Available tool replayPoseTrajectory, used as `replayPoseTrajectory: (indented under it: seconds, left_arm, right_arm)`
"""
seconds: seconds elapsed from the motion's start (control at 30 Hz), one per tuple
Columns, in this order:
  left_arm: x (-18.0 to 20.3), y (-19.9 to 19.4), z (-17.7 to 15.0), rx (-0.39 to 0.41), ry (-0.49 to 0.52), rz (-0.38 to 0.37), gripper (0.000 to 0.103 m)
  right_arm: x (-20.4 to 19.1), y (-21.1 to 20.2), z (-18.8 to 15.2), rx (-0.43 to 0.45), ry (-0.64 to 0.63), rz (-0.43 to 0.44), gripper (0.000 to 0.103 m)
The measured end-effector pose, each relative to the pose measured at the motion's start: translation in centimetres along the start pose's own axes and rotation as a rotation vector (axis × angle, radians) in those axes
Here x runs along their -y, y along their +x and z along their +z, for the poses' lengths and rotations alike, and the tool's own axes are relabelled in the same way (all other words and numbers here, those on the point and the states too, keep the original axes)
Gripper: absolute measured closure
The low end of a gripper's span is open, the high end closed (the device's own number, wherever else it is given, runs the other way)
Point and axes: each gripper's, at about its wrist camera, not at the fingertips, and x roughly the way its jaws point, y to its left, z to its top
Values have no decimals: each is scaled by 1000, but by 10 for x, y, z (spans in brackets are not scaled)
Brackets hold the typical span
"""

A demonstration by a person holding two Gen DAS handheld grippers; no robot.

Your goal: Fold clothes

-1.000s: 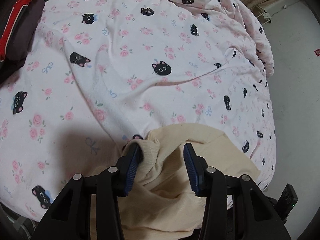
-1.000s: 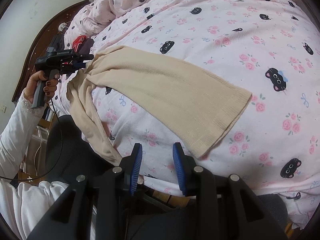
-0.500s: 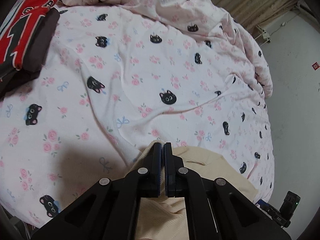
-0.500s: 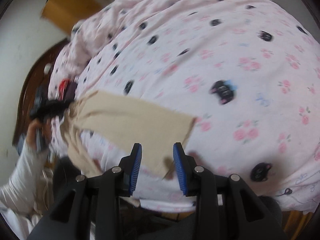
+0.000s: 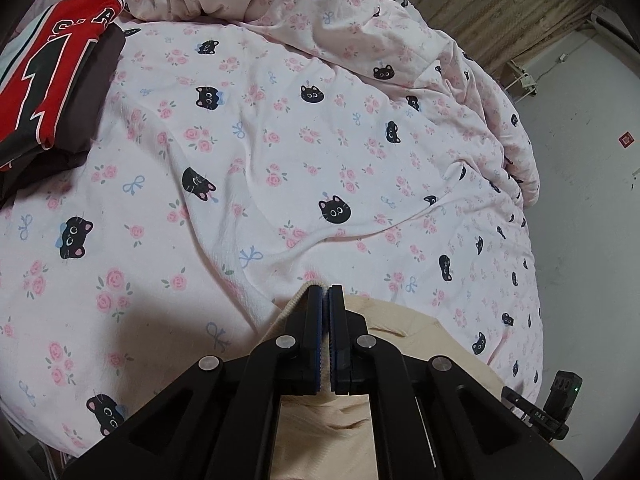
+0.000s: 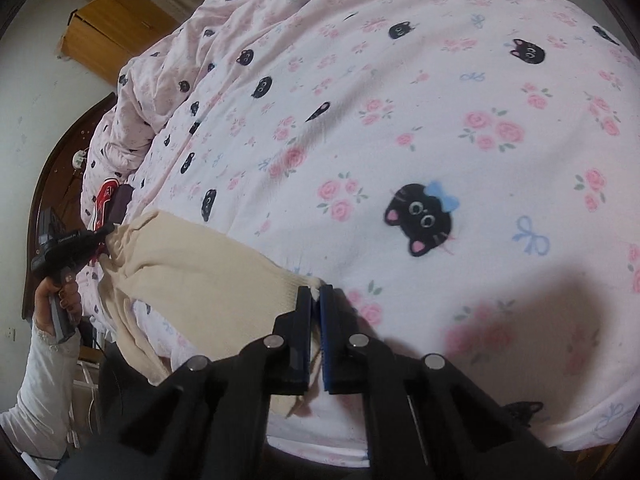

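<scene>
2 tongs, left tongs (image 5: 325, 292) and right tongs (image 6: 316, 292), each clench opposite ends of the cream garment (image 6: 200, 272) on the bed (image 6: 440, 120).

Dim indoor light, soft shadows, fisheye-warped edges

Cream ribbed knit garment (image 6: 200, 276): lies on the pink cat-and-rose print bedsheet (image 5: 280, 152), at its near edge, stretched between my left gripper (image 5: 325, 300) and my right gripper (image 6: 316, 300). Red-and-black folded jersey (image 5: 44, 92): on the sheet, far left. Brown cardboard box (image 6: 112, 36): behind the bed.
</scene>
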Motion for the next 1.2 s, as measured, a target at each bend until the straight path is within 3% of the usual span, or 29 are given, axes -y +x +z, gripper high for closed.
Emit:
replayPoseTrajectory:
  seconds: [0.13, 0.4, 0.67, 0.97, 1.2]
  left_arm:
    - [0, -10, 9, 42, 3, -8, 102]
    - [-2, -23, 34, 108, -10, -24, 102]
    - [-6, -24, 74, 170, -45, -28, 102]
    - [-24, -2, 114, 212, -70, 80, 102]
    - [-57, 33, 116, 163, -118, 150, 102]
  right_arm:
    - [-9, -5, 4, 26, -30, 18, 99]
    - [-32, -37, 52, 129, -88, 26, 99]
    - [-50, -43, 123, 177, -107, 28, 99]
    - [-61, 6, 196, 134, -117, -41, 99]
    - [-53, 78, 221, 31, -106, -135, 99]
